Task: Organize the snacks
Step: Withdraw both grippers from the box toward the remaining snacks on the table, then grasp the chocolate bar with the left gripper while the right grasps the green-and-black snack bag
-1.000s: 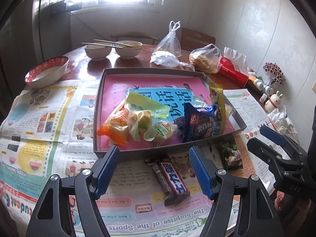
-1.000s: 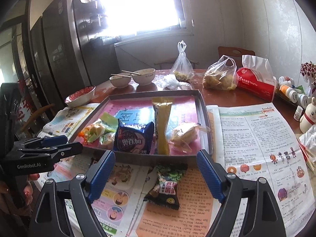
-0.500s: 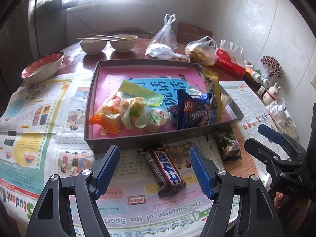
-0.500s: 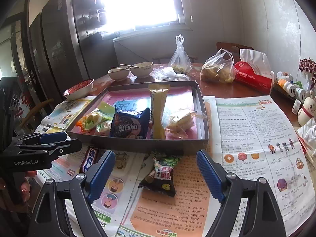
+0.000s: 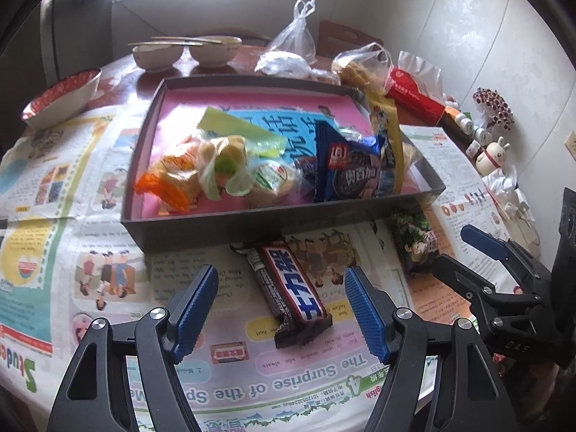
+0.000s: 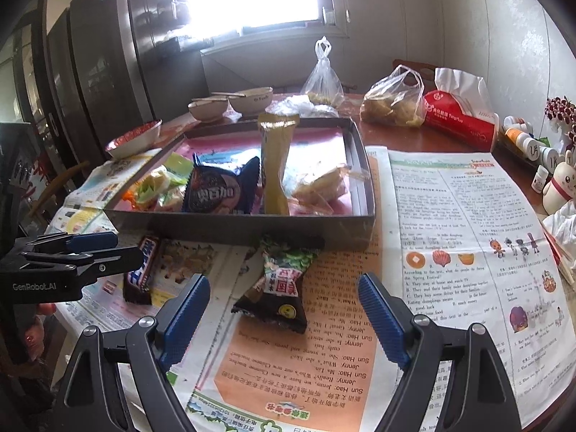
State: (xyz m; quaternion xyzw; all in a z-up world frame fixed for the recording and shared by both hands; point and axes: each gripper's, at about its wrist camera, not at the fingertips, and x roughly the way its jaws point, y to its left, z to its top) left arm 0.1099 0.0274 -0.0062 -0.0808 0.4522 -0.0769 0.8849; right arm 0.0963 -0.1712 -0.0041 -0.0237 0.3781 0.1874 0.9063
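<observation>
Big round table (image 5: 252, 54), newspapers (image 5: 54, 187) spread right across it, and in the middle sits the grey tray (image 5: 273, 223) with its pink lining. Inside it, a heap of snacks: an orange-ended wrapper (image 5: 169, 176) at the left, a blue cookie pack (image 5: 351, 171) leaning up, a tall yellow packet (image 6: 275, 165) standing upright, a clear-wrapped pastry (image 6: 320, 187) at the right side. The tray's near wall stands between both grippers and those snacks.

Behind the tray, two bowls (image 5: 212, 50) with chopsticks laid across, a red-rimmed bowl (image 5: 61, 97) off to the left, tied plastic bags (image 6: 394, 102), a red tissue pack (image 6: 460, 118), small bottles (image 6: 522, 142) and a rabbit figurine (image 5: 493, 154) along the wall.

Now the loose ones, outside the tray on the newspaper. Left gripper (image 5: 280, 306) is wide open, hovering, and the chocolate bar (image 5: 291, 291) lies between its blue pads (image 5: 196, 309), touching neither. Right gripper (image 6: 282, 318) also spread wide, with the green-and-black candy packet (image 6: 279, 288) between its fingers, untouched, its far end up against the tray wall
</observation>
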